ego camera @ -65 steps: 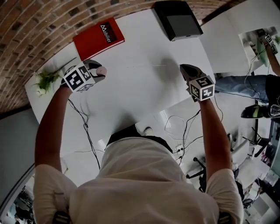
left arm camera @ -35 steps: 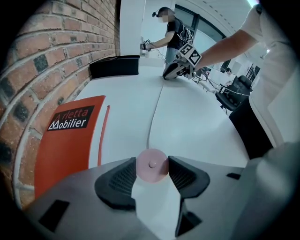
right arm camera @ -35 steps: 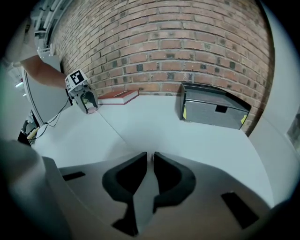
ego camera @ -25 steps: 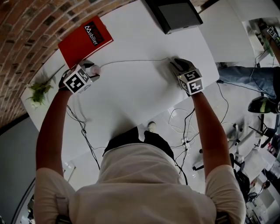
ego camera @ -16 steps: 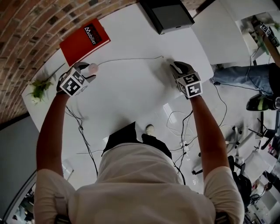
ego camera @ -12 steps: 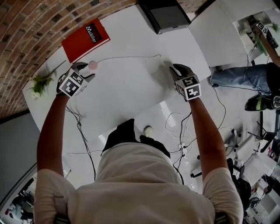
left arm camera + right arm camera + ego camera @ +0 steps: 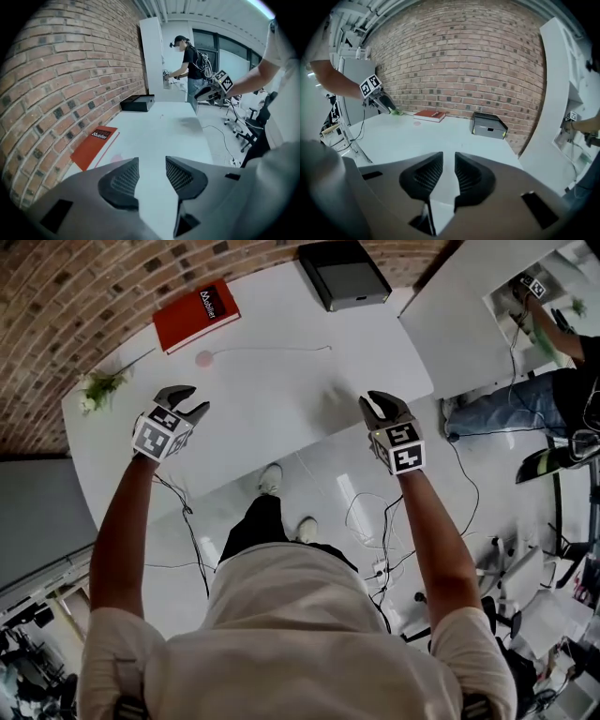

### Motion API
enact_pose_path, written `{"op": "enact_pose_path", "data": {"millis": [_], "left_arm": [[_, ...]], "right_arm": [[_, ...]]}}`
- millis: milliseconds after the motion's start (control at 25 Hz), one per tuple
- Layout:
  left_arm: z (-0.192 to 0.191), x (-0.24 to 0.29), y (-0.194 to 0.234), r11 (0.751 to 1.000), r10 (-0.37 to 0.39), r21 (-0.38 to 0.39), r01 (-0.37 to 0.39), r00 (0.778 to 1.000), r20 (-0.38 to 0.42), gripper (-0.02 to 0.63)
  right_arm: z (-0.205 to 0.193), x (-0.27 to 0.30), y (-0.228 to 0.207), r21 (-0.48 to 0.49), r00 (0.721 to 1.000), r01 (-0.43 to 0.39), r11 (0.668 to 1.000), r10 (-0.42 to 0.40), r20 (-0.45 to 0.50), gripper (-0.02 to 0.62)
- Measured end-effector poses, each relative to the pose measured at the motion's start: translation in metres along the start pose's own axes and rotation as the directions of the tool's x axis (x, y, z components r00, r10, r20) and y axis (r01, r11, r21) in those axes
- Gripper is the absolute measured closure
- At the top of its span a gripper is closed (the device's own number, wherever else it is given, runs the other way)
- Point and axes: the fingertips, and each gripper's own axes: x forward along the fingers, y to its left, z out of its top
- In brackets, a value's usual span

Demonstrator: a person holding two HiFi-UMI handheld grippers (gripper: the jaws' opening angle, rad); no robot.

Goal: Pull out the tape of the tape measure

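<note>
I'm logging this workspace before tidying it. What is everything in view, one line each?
table: one, white, beside brick wall
book: one, red, table's far left
tape measure: one, pink, beside book, tape drawn out
box: one, black, far edge
plant sprig: one, green, left edge
cables: several, dark, floor
other person: one, dark top, far right
left hand-held gripper: one, grey, over table, jaws just been closing, nothing between
right hand-held gripper: one, grey, at table edge, jaws apart, empty

Book (image 7: pixel 197 315), box (image 7: pixel 344 273) along table's (image 7: pixel 281 413) far edge
</note>
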Motion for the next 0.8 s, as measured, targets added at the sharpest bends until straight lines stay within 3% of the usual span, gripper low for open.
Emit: {"op": "enact_pose_path", "data": {"millis": [120,280,400,600,800], "left_arm": [[-0.002,-0.023,-0.039,0.998,-0.005,-0.055,0.008,0.999,0.047,0.462],[-0.005,-0.055,-0.095,0.994,0.009,-0.107,0.004,0.993,0.114,0.531],[-0.003,-0.076,-0.14,0.984,-0.02,-0.169,0.051,0.983,0.185,0.608],[0.004,-0.099,-0.205,0.952,-0.101,-0.249,0.177,0.952,0.289,0.611],[0.02,-0.131,-0.241,0.947,-0.152,-0.209,0.246,0.911,0.382,0.611]], "right_arm": [[-0.002,-0.031,0.019,0.017,0.999,-0.005,1.0,0.005,0.037,0.517],[-0.012,-0.073,0.047,0.022,0.998,-0.006,1.0,0.005,0.06,0.569],[-0.018,-0.099,0.068,0.04,0.996,-0.007,0.999,0.004,0.088,0.591],[-0.022,-0.132,0.116,0.091,0.991,-0.066,0.994,0.055,0.124,0.591],[-0.014,-0.168,0.166,0.1,0.985,-0.086,0.991,0.07,0.155,0.591]]}}
